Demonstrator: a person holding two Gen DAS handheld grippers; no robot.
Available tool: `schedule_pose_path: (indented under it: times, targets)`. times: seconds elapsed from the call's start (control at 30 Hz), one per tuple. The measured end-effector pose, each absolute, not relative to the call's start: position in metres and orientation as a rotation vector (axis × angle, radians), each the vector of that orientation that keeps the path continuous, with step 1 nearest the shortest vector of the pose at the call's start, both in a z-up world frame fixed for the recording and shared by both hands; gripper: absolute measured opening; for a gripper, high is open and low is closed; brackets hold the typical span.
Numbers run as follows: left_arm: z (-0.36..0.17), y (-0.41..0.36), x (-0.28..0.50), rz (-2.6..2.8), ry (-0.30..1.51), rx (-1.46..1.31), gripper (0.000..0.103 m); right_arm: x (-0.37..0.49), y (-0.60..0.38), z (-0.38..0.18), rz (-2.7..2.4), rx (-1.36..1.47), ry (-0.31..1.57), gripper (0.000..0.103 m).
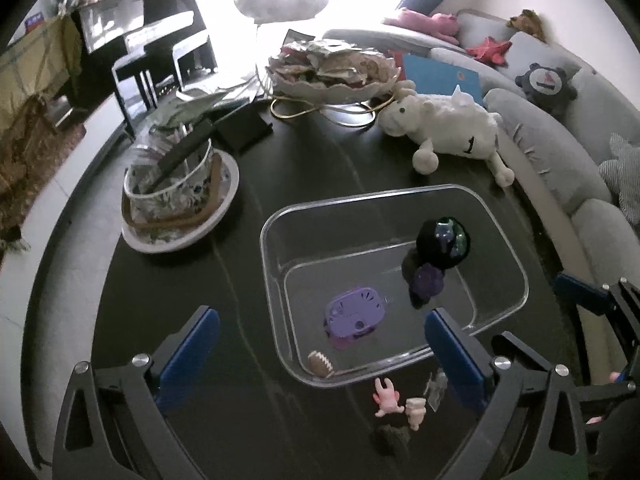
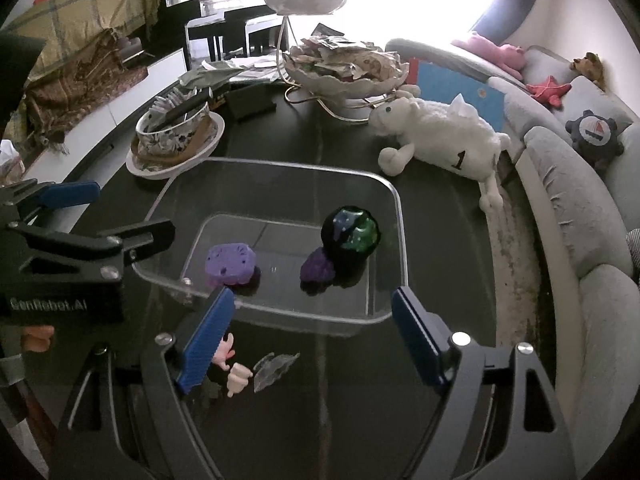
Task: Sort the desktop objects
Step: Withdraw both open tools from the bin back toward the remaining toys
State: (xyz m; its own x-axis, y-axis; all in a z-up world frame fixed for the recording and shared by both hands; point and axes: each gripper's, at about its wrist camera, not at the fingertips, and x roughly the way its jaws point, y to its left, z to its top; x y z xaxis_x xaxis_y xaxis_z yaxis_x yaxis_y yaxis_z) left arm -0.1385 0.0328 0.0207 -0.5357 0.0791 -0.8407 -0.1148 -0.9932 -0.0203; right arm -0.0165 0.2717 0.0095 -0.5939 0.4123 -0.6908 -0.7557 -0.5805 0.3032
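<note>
A clear plastic bin [image 1: 516, 264] [image 2: 396, 216] stands on the dark table. In it lie a purple toy [image 1: 354, 316] [image 2: 230, 264], a black ball with green and blue patches [image 1: 442, 240] [image 2: 352, 236], a small dark purple toy [image 1: 428, 280] [image 2: 318, 268] and a small brown football [image 1: 320, 364]. A pink figurine [image 1: 390, 398] [image 2: 230, 364] and a small clear piece [image 2: 274, 366] lie on the table in front of the bin. My left gripper [image 1: 320, 356] is open and empty over the bin's near edge. My right gripper [image 2: 308, 340] is open and empty above the figurine.
A white plush sheep [image 1: 448, 130] [image 2: 440, 136] lies at the table's far right. A patterned bowl on a plate [image 1: 176, 196] [image 2: 176, 136] stands at the left. A tiered dish of papers [image 1: 336, 68] [image 2: 344, 64] stands behind. A grey sofa [image 2: 568, 184] borders the right.
</note>
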Motion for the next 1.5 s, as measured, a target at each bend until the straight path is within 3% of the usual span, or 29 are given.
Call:
schedule_pose_path:
  times: [0.23,0.4,0.47,0.73,1.5]
  targets:
    - [0.021,0.028,-0.123,2.669,0.055,-1.453,0.102,-0.01,0.262,0.004,2.177,-0.746,0.786,0.082]
    - [0.018,0.026,-0.111,2.659,0.054,-1.456,0.102,-0.007,0.253,0.004,2.187,-0.743,0.784,0.1]
    - [0.016,0.023,-0.109,2.652,0.022,-1.465,0.102,-0.007,0.249,0.004,2.194,-0.741,0.785,0.102]
    - [0.022,0.008,-0.095,2.743,0.0,-1.39,0.102,-0.005,0.237,0.0,2.211,-0.739,0.793,0.102]
    - [-0.024,0.018,-0.059,2.661,0.105,-1.537,0.102,0.001,0.216,-0.035,2.233,-0.81,0.845,0.102]
